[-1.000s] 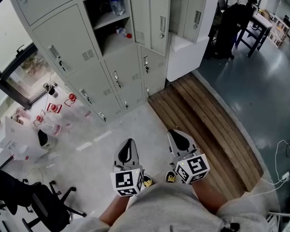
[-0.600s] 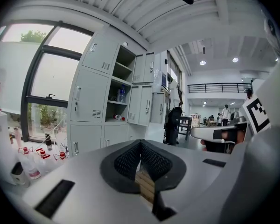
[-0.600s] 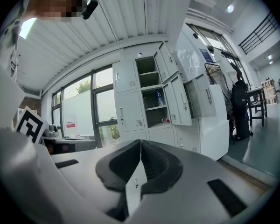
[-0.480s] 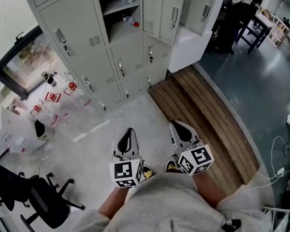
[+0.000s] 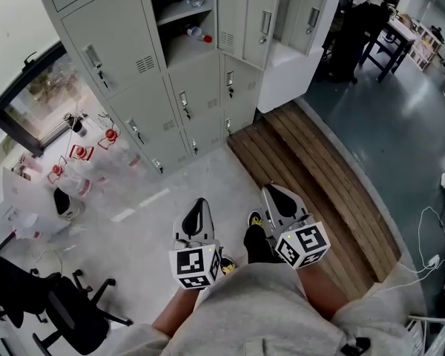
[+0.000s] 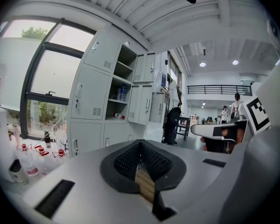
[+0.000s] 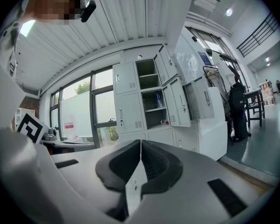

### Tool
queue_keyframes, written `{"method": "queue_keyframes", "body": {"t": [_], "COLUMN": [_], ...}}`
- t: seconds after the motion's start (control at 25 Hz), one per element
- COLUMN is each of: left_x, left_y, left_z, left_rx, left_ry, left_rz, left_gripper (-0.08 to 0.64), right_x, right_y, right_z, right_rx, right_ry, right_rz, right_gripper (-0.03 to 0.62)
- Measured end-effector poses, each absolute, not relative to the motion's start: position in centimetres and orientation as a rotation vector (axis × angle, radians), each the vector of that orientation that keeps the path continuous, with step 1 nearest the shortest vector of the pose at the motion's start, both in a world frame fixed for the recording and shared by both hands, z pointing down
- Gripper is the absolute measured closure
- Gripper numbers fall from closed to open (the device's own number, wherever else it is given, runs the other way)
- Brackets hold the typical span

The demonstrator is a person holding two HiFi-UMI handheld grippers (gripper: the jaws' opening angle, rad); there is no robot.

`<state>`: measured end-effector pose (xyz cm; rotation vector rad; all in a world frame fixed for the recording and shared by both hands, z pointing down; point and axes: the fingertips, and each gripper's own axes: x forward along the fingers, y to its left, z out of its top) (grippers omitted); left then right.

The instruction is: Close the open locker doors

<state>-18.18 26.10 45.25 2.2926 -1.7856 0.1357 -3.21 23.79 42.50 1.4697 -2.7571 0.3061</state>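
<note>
The tall grey metal locker doors (image 5: 256,17) hang open, well away up ahead, none closed yet. The left gripper (image 5: 198,205) and right gripper (image 5: 273,193) are squeezed together, holding nothing

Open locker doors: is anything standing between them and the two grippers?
Nothing visible: only bare floor separates the left gripper and right gripper from the open locker doors. The bottles sit aside, left.

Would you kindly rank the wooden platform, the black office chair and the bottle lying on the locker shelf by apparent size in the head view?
1. wooden platform, clearly largest.
2. black office chair.
3. bottle, tiny here, though it lies farthest from the camera.
</note>
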Motion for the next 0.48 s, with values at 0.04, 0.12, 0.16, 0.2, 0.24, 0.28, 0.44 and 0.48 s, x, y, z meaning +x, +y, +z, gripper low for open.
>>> {"method": "queue_keyframes", "body": {"t": [0.04,0.12,0.16,0.2,0.24,0.28,0.44,0.48], "left_x": [-18.1,-18.0,-17.9,-17.8,-17.8,-17.8,-17.7,-17.4], "left_y": [26.0,25.7,25.5,25.3,25.0,24.6,22.7,22.3], "left_z": [45.3,45.4,45.5,45.5,45.5,45.5,45.4,45.4], "left_rx": [2.293,2.292,2.291,2.289,2.288,2.287,2.280,2.284], "left_ry": [-1.788,-1.799,-1.805,-1.810,-1.815,-1.819,-1.830,-1.828], "left_rz": [0.137,0.145,0.149,0.151,0.152,0.152,0.154,0.158], "left_gripper": [0.554,0.554,0.554,0.554,0.554,0.554,0.554,0.554], "right_x": [-3.3,-3.3,-3.2,-3.2,-3.3,-3.3,-3.4,-3.2], "right_y": [23.5,23.0,22.7,22.3,21.9,21.5,19.6,19.1], "right_z": [42.6,42.7,42.7,42.7,42.7,42.8,43.1,43.1], "right_rx": [1.467,1.457,1.451,1.444,1.439,1.435,1.417,1.415], "right_ry": [-2.761,-2.774,-2.781,-2.788,-2.794,-2.799,-2.800,-2.799], "right_rz": [0.304,0.300,0.298,0.297,0.297,0.298,0.296,0.291], "right_gripper": [0.561,0.561,0.561,0.560,0.561,0.560,0.561,0.561]}}
